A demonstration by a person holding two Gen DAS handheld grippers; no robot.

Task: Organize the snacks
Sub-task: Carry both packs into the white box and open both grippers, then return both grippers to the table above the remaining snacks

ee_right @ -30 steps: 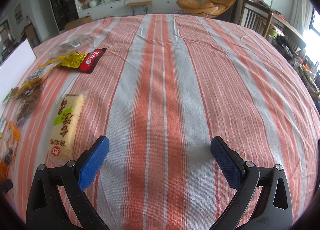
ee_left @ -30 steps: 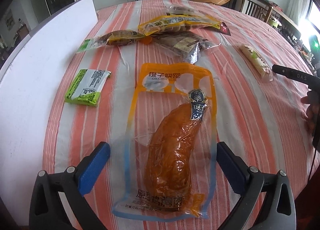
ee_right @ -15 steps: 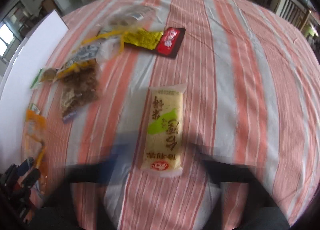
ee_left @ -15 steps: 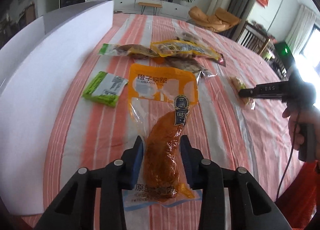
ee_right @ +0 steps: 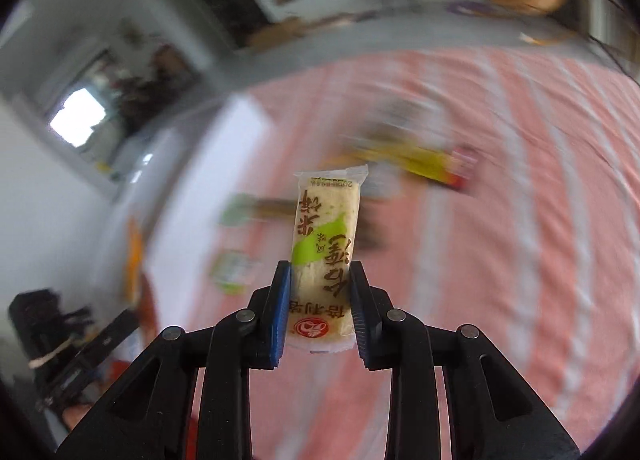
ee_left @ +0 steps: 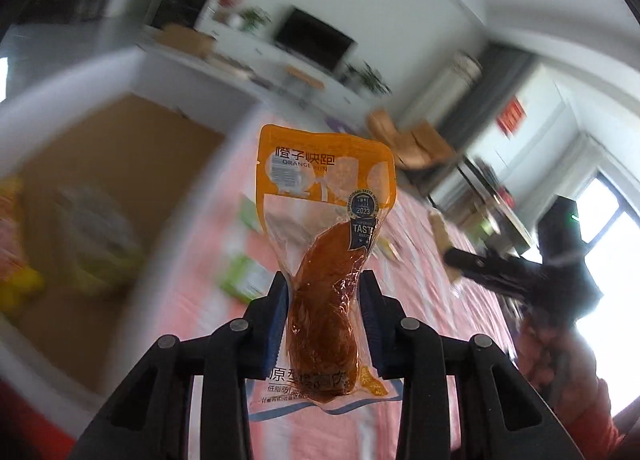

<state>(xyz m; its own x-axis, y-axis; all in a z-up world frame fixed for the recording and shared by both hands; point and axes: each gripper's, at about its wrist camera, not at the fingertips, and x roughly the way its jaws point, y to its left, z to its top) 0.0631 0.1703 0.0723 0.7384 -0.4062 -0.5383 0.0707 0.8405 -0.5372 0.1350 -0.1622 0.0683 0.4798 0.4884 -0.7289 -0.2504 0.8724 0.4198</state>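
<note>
Left claw (ee_left: 322, 314) is gripping orange-topped clear pouch w/ brown meat (ee_left: 326, 244); right claw (ee_right: 319, 310) is clamping pale green-printed rice-cracker pack (ee_right: 326, 244). Both are hanging above striped surface (ee_right: 520, 180); several snacks left, far-left.

- Pouch (ee_left: 326, 196): glossy clear plastic film with an orange printed top, crinkled and shiny over the brown meat.
- Cracker pack (ee_right: 326, 236): thin, smooth, see-through plastic wrap, slightly glossy.
- Pads (ee_left: 278, 316): blue, matt, finely ribbed, rubbery-looking.
- Left gripper (ee_left: 324, 320) and right gripper (ee_right: 318, 308): black matt plastic arms with dull grey metal pins.
- Tablecloth (ee_right: 540, 220): striped woven cloth, matt.
- Box (ee_left: 120, 164): brown cardboard inside, matt.
</note>
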